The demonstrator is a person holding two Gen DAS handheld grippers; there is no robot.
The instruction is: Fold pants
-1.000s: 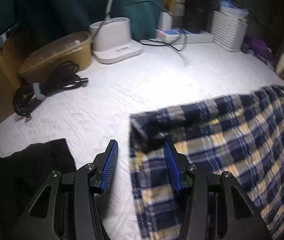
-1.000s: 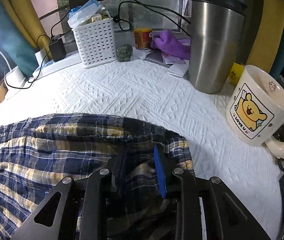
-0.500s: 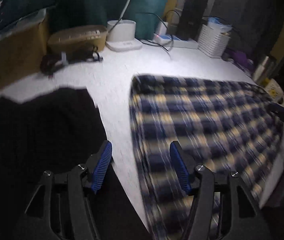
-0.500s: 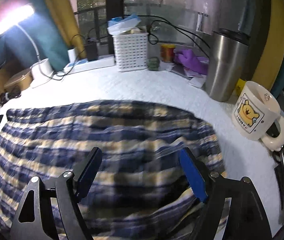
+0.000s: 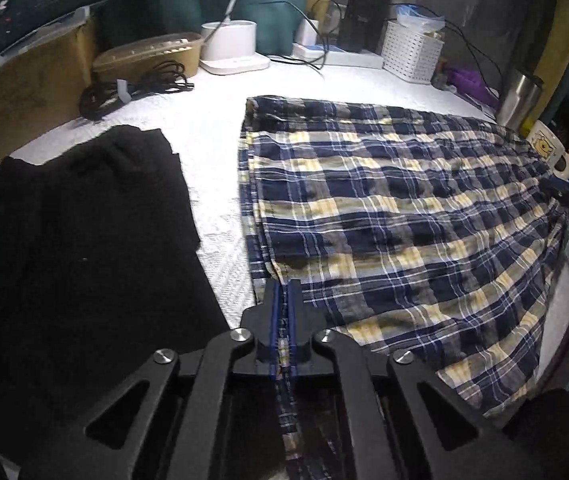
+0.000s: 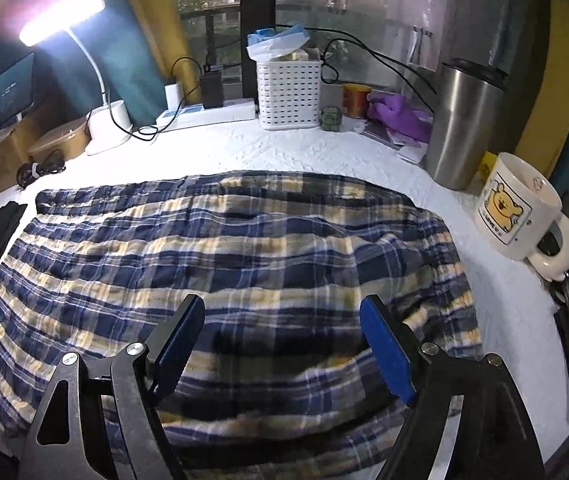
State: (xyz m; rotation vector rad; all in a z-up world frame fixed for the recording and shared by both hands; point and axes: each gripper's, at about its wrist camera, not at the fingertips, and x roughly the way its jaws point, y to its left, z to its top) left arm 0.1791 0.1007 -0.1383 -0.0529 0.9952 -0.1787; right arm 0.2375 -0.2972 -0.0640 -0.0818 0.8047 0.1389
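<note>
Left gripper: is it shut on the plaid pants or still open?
Shut on them. The left gripper has its blue fingers pressed together with the near edge of the plaid pants pinched between.

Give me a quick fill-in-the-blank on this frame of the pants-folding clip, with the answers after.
1. The left claw is ____ on the near edge of the plaid pants.
2. The right claw hangs over the pants with its jaws ____.
3. To the left of the plaid pants lies a ____ garment.
4. The white mug stands beside a steel ____.

Missing words: shut; open; black; tumbler
</note>
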